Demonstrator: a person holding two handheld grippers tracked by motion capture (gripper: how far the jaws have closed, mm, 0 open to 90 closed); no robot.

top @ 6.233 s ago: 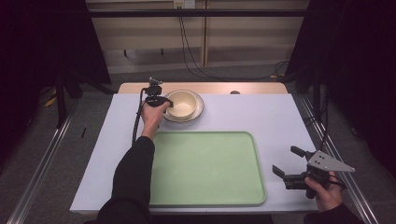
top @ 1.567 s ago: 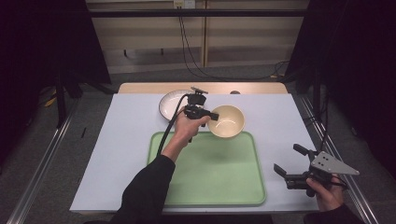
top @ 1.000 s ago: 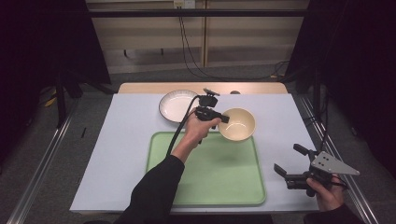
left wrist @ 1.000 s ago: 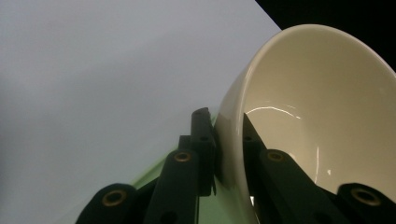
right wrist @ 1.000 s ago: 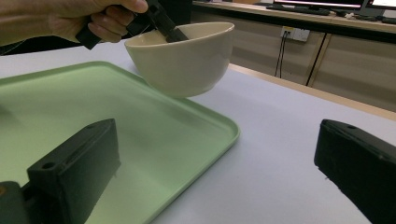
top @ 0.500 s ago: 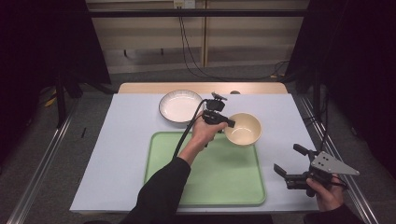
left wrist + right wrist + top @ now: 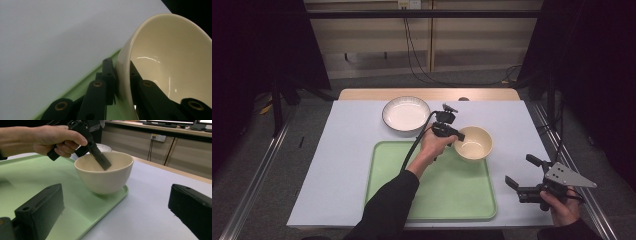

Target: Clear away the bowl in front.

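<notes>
Starting at the left of the high view, the pale grey desk (image 7: 337, 165) is bare and flat, like a smooth sheet. A little right and toward the top sits a white plate (image 7: 406, 114). It is round and shallow, with a thin dark rim, and it rests on the desk just above the tray.

In the middle lies the green tray (image 7: 432, 200). It is a flat rectangle with soft round corners and a low raised edge, most likely so things do not slide off.

A dark sleeve reaches up across the tray to the left tool (image 7: 454, 136). Its two black jaws are shut on the wall of the cream bowl (image 7: 473, 143), one jaw inside and one outside. In the left tool's own view the rim (image 7: 125, 75) is pinched tight between them. Pinching the thin wall looks like a good way to carry a bowl with one hand.

The bowl is smooth and shiny, probably ceramic, round and deep. It is over the upper right corner of the tray (image 7: 75, 202), right at the edge, tipped a bit. I cannot tell if its foot touches the tray yet. I think it is being set down there.

At the lower right, a hand holds the right tool (image 7: 521, 174) past the tray's edge. Its jaws stand wide open with nothing between them, waiting out of the way.
</notes>
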